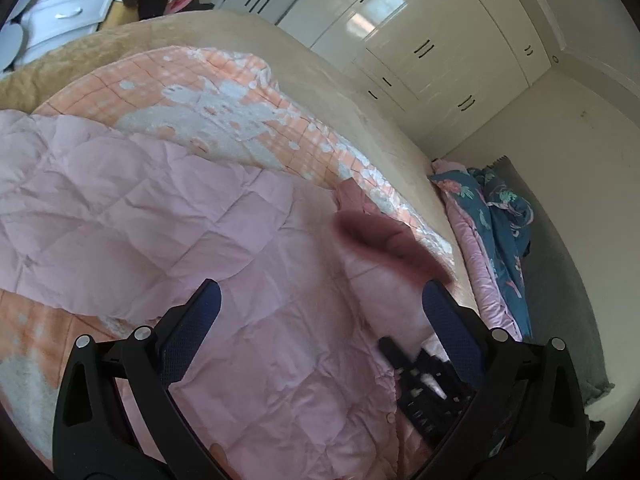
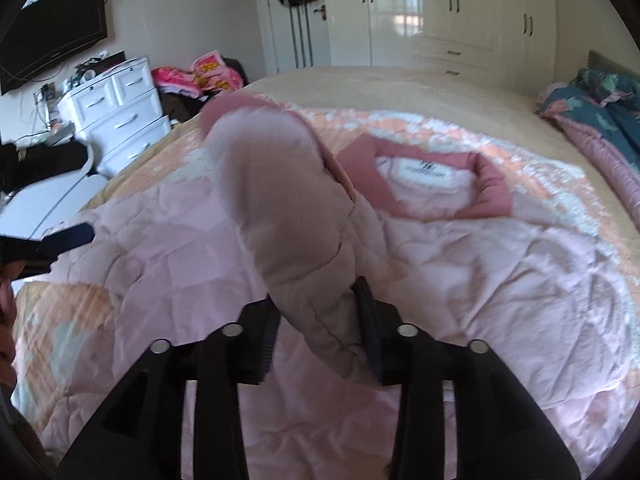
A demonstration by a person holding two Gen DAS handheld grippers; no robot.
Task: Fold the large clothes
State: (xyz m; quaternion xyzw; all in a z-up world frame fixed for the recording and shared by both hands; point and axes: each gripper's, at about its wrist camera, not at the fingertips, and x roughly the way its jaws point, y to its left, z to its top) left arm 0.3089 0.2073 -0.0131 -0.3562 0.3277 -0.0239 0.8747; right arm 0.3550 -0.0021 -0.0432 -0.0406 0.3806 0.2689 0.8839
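1. Pink quilted jacket (image 2: 460,264) lies spread across the bed (image 2: 400,80), lining up, its darker pink collar (image 2: 492,184) and white label (image 2: 424,172) toward the wardrobe (image 2: 460,12).
2. Its sleeve (image 2: 280,200) is lifted and blurred, pinched between the right gripper (image 2: 316,320) fingers.
3. Left gripper (image 1: 320,300) hovers over the jacket's body with its fingers spread wide, holding nothing.
4. An orange-and-white blanket (image 1: 224,92) lies under the jacket; bare beige bed surrounds it toward the far edges.

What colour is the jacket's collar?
Dusty rose collar, darker than the pale pink jacket; clearest in right wrist view.
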